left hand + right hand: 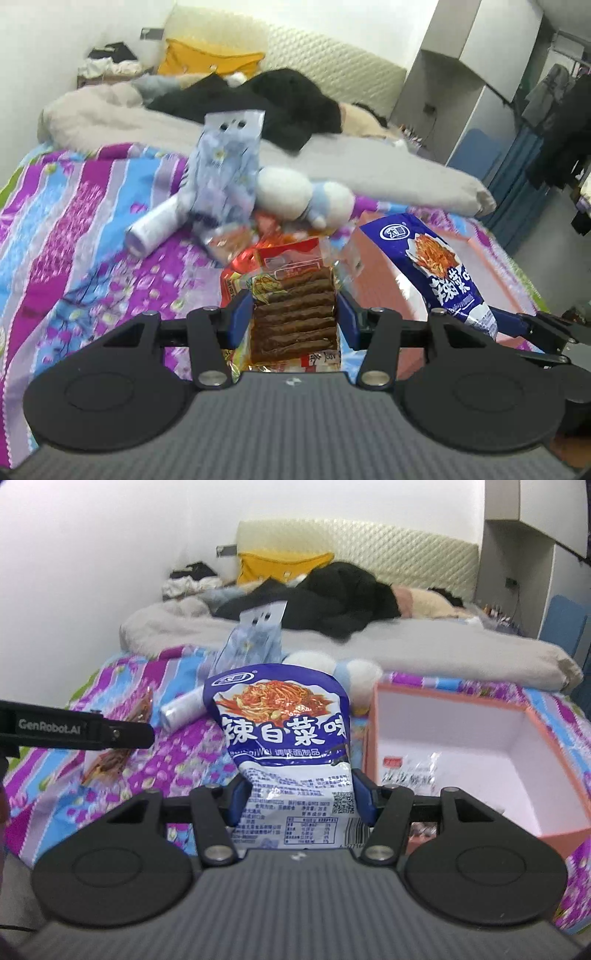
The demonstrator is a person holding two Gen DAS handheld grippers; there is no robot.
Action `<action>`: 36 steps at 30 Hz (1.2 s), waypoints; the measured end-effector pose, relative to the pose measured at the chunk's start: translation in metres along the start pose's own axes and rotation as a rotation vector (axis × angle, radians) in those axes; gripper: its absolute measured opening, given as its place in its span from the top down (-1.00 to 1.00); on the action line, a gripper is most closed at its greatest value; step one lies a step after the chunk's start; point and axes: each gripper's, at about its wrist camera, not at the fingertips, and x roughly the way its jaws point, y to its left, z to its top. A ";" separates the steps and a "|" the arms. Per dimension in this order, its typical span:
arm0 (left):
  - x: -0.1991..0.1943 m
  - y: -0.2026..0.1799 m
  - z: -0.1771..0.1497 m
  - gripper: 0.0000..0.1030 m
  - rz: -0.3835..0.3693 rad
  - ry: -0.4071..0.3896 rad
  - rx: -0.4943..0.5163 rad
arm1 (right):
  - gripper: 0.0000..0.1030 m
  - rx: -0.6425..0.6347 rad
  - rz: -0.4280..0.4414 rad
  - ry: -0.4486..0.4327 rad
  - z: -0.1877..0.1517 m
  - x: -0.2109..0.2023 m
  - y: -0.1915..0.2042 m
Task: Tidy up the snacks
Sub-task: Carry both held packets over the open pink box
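Left tool (294, 317): blue pads clamped on both long sides of a clear packet of brown snack sticks (293, 314), packet lifted off the bed, pointing away from the camera.

Right tool (300, 797): pads pressed on the lower part of a blue cabbage-snack bag (280, 731), bag standing upright above the jaws. In the left view this bag shows at right, tilted, just beside the stick packet, not touching.

Right of the right tool: pink box (373, 731), open top, white inside, a few small wrappers on its floor. Near wall sits close to the bag's right edge; most of the box floor is bare.

Beyond, on the floral bedsheet (74, 221): a heap of red-orange packets (258, 243), a white bottle (155, 225) lying on its side, a pale blue patterned pouch (225, 173) standing, a white-and-blue plush toy (306, 195). Bare sheet to the left.

Far: grey duvet (369, 166), black clothing (288, 99), quilted headboard (332, 55).
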 end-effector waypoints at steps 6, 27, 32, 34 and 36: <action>-0.006 -0.033 0.023 -0.08 -0.032 -0.040 0.031 | -0.16 0.013 -0.025 -0.047 0.018 -0.011 -0.019; 0.079 -0.141 0.104 -0.08 -0.204 -0.023 0.177 | -0.16 0.124 -0.175 -0.100 0.059 0.009 -0.117; 0.140 -0.162 0.100 -0.08 -0.224 0.059 0.183 | -0.16 0.166 -0.228 -0.023 0.043 0.036 -0.159; 0.165 -0.173 0.095 -0.08 -0.231 0.100 0.200 | -0.16 0.183 -0.244 0.013 0.035 0.050 -0.175; 0.190 -0.183 0.086 -0.08 -0.235 0.144 0.216 | -0.16 0.205 -0.254 0.054 0.026 0.065 -0.189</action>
